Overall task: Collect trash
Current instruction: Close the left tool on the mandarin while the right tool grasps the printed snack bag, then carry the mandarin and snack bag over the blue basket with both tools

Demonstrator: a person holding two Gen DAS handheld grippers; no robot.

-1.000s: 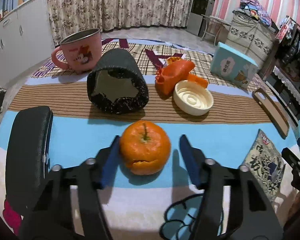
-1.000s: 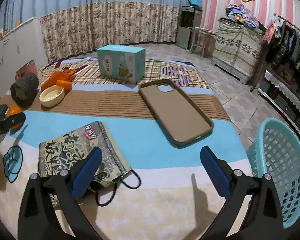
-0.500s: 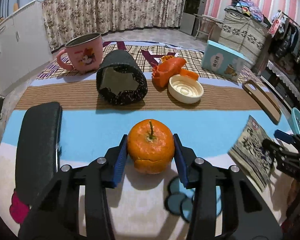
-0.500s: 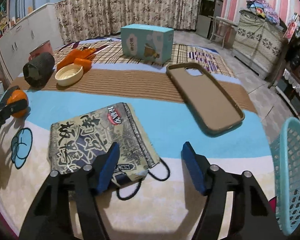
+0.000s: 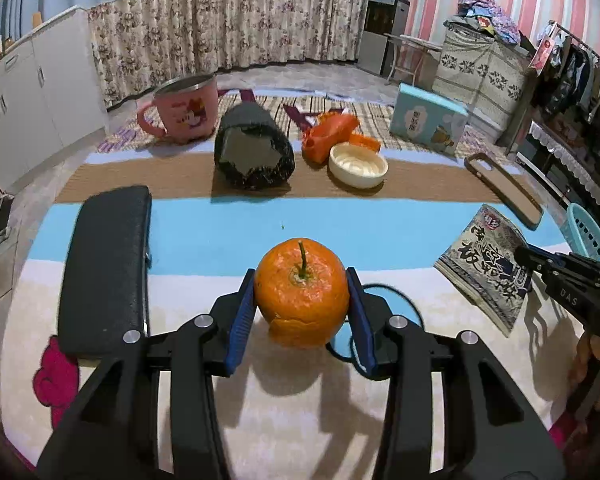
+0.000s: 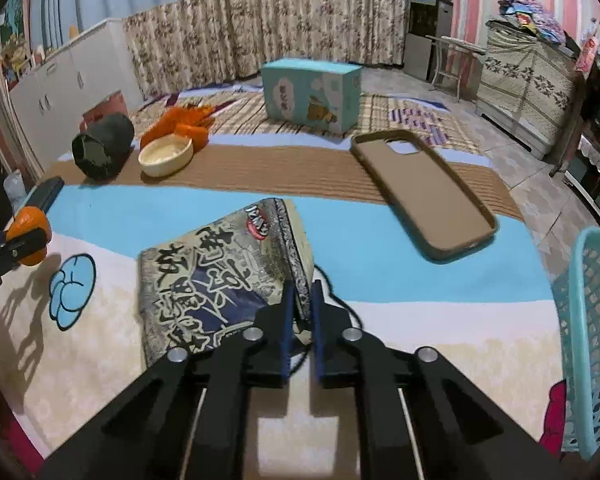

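Baskets matter most now: the blue basket [image 6: 588, 344] sits at the right edge of the right wrist view, just beside the right hand-held gripper [image 6: 300, 312], which is clamped on the corner of the snack bag [image 6: 220, 276], lifted off the worktop [image 6: 380, 272]. The left hand-held gripper [image 5: 300, 312] is clamped on the orange peel [image 5: 302, 292] at frame centre, farther from the basket, which lies far right in its view.

Bright indoor light, sharp focus; hard dark shadows on the cloth, fisheye bending (black corners)
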